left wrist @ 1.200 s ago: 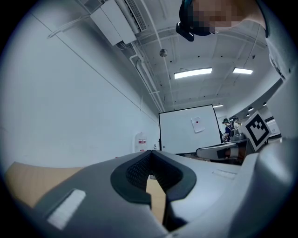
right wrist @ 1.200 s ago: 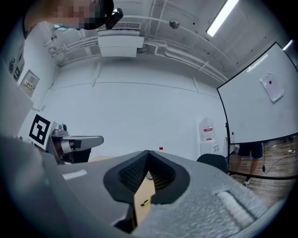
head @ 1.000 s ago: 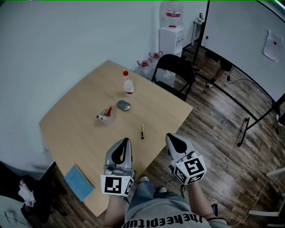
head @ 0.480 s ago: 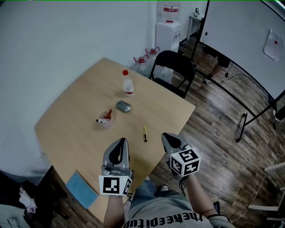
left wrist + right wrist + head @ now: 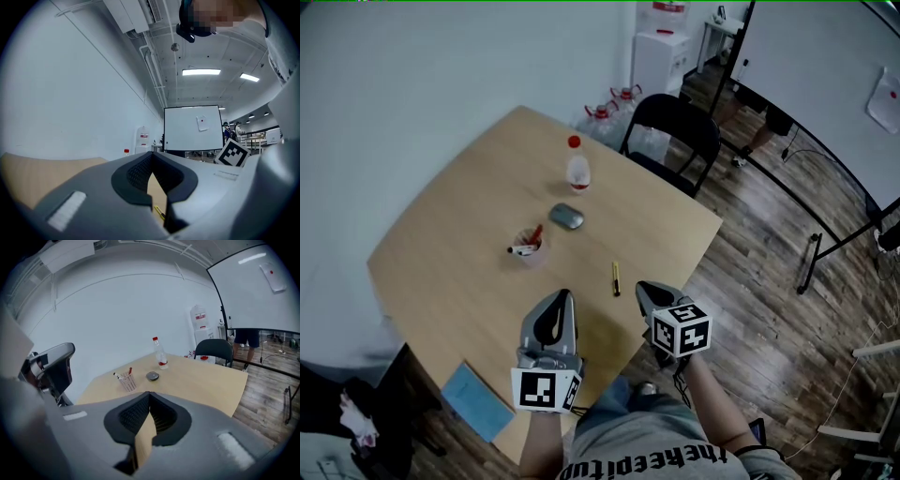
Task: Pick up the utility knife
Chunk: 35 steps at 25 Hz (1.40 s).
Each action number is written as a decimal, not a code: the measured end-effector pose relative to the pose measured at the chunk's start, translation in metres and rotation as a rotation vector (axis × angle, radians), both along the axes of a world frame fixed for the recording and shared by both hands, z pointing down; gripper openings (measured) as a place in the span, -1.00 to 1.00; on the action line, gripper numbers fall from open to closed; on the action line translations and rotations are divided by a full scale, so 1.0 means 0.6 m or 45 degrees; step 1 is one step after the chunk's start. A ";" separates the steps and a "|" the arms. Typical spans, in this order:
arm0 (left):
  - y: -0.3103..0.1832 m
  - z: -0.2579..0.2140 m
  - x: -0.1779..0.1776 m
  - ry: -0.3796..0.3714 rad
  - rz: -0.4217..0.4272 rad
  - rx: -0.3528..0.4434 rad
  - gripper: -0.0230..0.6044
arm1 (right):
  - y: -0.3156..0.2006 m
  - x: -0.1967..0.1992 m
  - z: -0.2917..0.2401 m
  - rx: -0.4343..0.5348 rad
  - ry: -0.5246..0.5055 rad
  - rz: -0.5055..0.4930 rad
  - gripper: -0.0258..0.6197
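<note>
The utility knife (image 5: 616, 278), thin and yellow-black, lies on the wooden table (image 5: 459, 225) near its front right edge. My right gripper (image 5: 649, 292) is shut and empty, tilted down, with its tips just right of and slightly nearer than the knife, over the table's edge. My left gripper (image 5: 556, 309) hovers level over the front of the table, left of the knife. Its jaws meet at the tips with nothing held. In the left gripper view a sliver of the knife (image 5: 159, 213) shows below the closed left gripper (image 5: 152, 154). The right gripper (image 5: 149, 393) faces across the table.
Farther back on the table stand a clear bottle with a red cap (image 5: 577, 172), a grey oval object (image 5: 566, 217) and a cup of pens (image 5: 527, 248). A blue notebook (image 5: 475, 401) lies at the front left corner. A black chair (image 5: 675, 141) stands behind the table.
My right gripper has sunk and tipped downward, and now sits closer to the knife. The left gripper has shifted slightly. Both stay shut.
</note>
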<state>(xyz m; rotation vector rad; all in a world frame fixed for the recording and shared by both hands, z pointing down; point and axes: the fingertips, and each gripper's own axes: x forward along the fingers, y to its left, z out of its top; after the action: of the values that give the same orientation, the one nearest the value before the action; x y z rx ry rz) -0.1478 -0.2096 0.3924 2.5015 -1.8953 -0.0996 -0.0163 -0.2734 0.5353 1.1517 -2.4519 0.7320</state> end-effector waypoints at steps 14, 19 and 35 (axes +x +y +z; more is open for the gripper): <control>-0.022 0.030 -0.044 0.038 -0.002 -0.062 -0.86 | -0.010 -0.053 0.123 -0.316 0.000 0.018 -0.59; -0.030 0.043 -0.057 0.051 0.001 -0.079 -0.86 | -0.012 -0.064 0.151 -0.357 0.029 0.028 -0.53; -0.047 0.070 -0.075 0.072 0.014 -0.131 -0.86 | -0.037 -0.068 0.221 -0.386 0.230 0.070 -0.38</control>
<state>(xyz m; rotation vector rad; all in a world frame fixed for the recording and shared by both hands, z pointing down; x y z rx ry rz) -0.1927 -0.2377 0.4343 2.4161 -1.8171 -0.0704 -0.0571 -0.2957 0.6679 1.1167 -2.0825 0.9345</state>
